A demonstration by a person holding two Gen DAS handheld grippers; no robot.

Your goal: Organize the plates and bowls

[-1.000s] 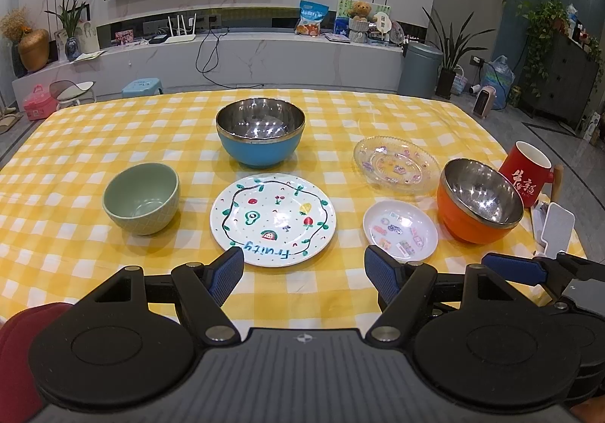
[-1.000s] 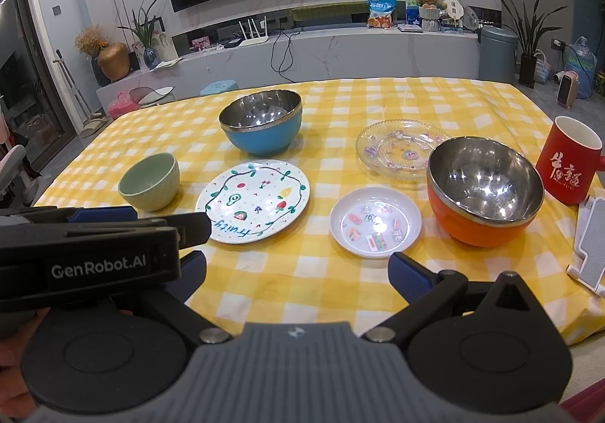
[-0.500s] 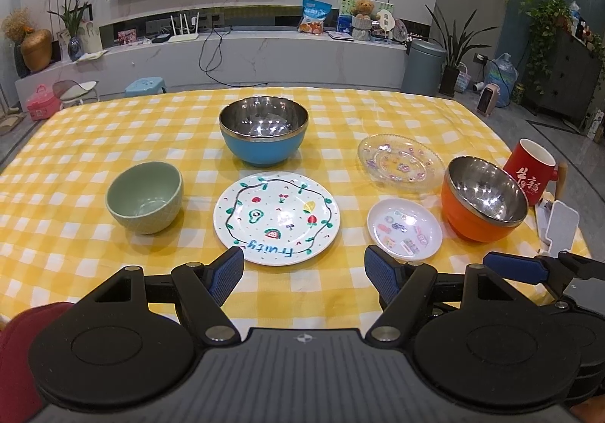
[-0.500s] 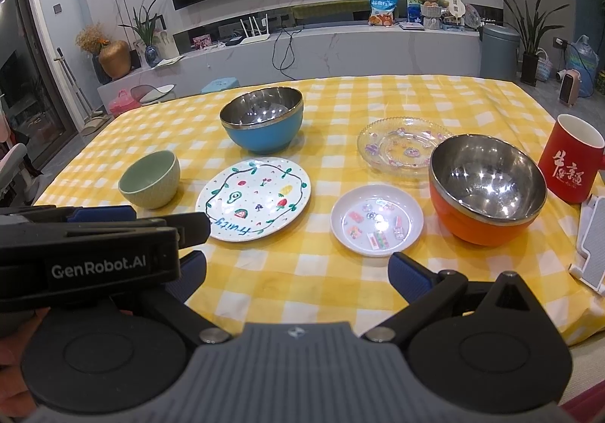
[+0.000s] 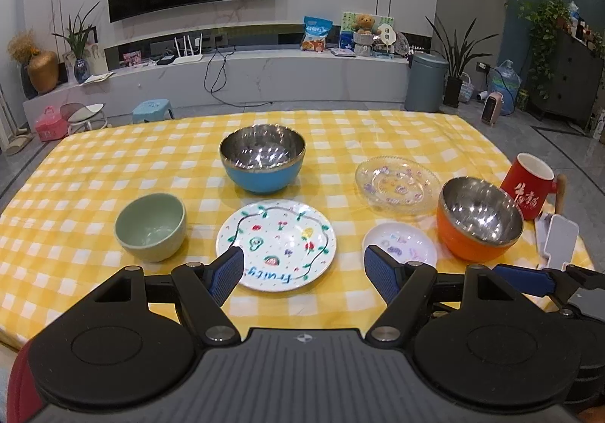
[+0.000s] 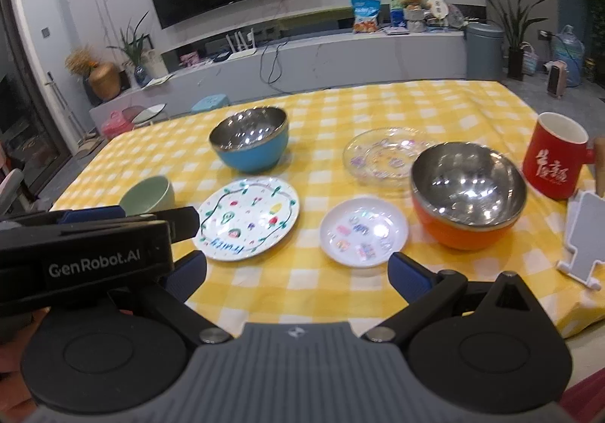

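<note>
On the yellow checked table [image 5: 94,173] stand a blue steel-lined bowl [image 5: 262,163], a green bowl [image 5: 151,226], a painted "Fruity" plate [image 5: 278,239], a small white plate [image 5: 406,247], a clear glass plate [image 5: 397,185] and an orange steel-lined bowl [image 5: 479,217]. My left gripper [image 5: 304,268] is open and empty above the near table edge, in front of the Fruity plate. My right gripper [image 6: 298,271] is open and empty, in front of the small white plate [image 6: 363,231] and left of the orange bowl [image 6: 467,194]. The left gripper's body hides its left finger.
A red mug [image 5: 529,185] stands at the table's right edge, with a white phone stand [image 5: 559,242] beside it. Behind the table are a TV wall, a low shelf with clutter, plants and a grey bin [image 5: 426,81].
Both grippers have pulled back and risen a little, so the dishes sit farther off in the left view. The right view has swung and is blurred. No dish has moved.
</note>
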